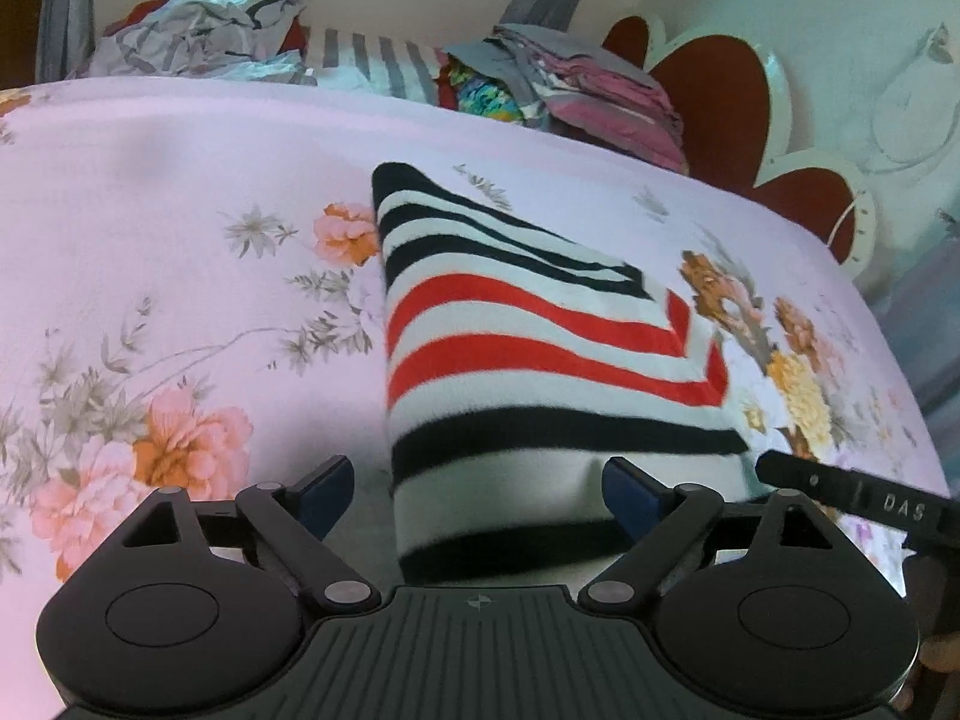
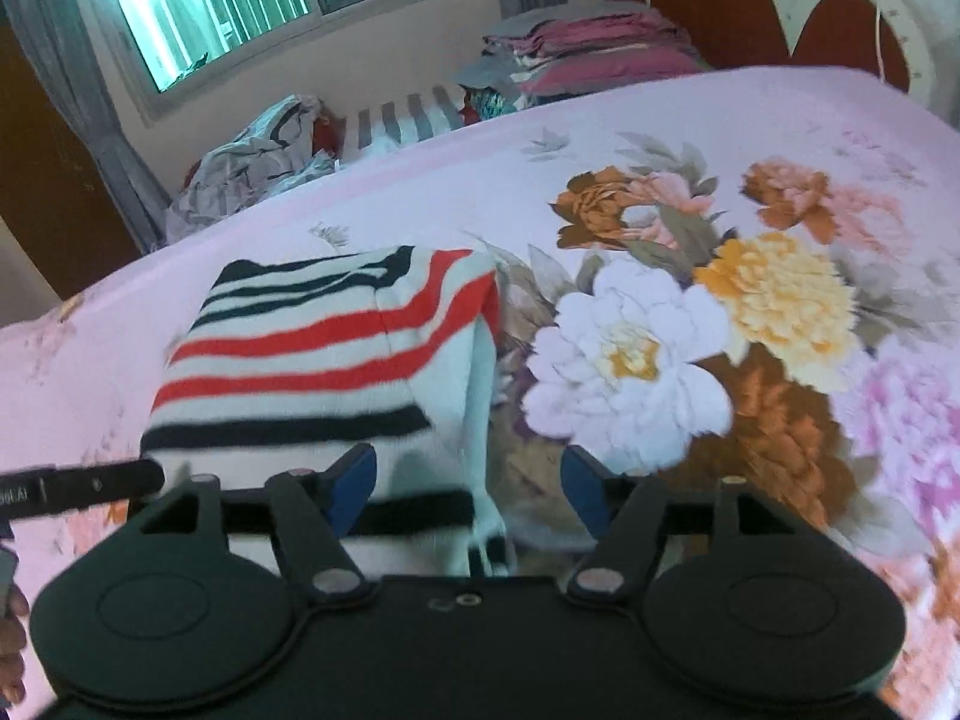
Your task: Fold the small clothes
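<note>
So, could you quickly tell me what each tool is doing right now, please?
Left tool: open, holding nothing, jaws either side of the striped garment's near edge.
Right tool: open, holding nothing, over the garment's near right corner.

One folded knit garment striped in black, red and white (image 1: 540, 360) on one bed spread with a pink floral sheet (image 1: 180, 210). Two black handheld grippers: left (image 1: 480, 495), right (image 2: 468, 483), two blue-padded fingers each. Behind: one crumpled grey-white cloth heap (image 2: 252, 162), one stack of folded pink and grey linens (image 2: 588, 54).
</note>
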`<state>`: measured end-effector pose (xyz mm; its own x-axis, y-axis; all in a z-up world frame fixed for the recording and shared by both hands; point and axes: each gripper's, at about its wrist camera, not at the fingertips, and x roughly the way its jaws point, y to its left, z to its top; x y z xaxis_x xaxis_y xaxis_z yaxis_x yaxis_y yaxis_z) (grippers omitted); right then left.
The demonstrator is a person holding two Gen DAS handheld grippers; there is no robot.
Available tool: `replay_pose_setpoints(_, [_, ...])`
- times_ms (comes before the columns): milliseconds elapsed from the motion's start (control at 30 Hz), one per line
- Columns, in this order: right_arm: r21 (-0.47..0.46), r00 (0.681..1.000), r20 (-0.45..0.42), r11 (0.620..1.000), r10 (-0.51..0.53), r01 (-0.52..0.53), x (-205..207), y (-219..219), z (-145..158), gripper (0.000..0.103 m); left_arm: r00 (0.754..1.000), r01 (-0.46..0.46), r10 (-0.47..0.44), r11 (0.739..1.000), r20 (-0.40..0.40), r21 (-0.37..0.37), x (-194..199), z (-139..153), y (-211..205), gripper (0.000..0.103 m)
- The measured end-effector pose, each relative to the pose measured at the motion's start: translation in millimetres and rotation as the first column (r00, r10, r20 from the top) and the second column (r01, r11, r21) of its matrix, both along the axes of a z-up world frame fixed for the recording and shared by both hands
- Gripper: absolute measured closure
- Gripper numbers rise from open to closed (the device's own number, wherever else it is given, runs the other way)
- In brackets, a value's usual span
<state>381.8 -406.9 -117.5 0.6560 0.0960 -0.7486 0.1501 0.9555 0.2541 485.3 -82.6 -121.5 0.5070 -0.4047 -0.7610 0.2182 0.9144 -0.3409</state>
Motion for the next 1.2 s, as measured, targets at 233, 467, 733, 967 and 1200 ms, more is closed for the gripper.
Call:
replay_pose_setpoints(233, [0.119,0.997,-0.033,0.991,0.07,-0.066,33.5,-10.0,-25.9,0.019,0.999,0.002,-0.004,0.999,-0.033,-0.053,21.7,-17.2,-6.4,0.009])
replay_pose_setpoints(467, [0.291,0.992,-0.029,0.951,0.12,-0.107,46.6,-26.1,-50.9,0.016,0.995,0.021,-0.037,0.987,-0.093,-0.161,30.2,-38.1,-13.1,0.009])
replay_pose_setpoints(733, [0.373,0.988,-0.013,0.918,0.154,-0.138,55.5,-23.0,-57.0,0.048,0.995,0.015,-0.031,0.984,-0.092,-0.175,30.4,-39.9,-14.0,0.019])
replay_pose_setpoints(967, [0.312,0.991,-0.001,0.942,0.133,-0.126,50.2,-9.3,-44.9,0.065,1.0,0.015,-0.017,0.994,-0.022,-0.105,21.2,-21.9,-22.2,0.039])
replay_pose_setpoints(1200, [0.351,0.99,0.041,0.926,0.133,-0.139,40.6,1.9,-23.6,0.068,0.999,0.027,-0.025,0.995,0.021,-0.095,14.1,0.4,-12.0,0.051])
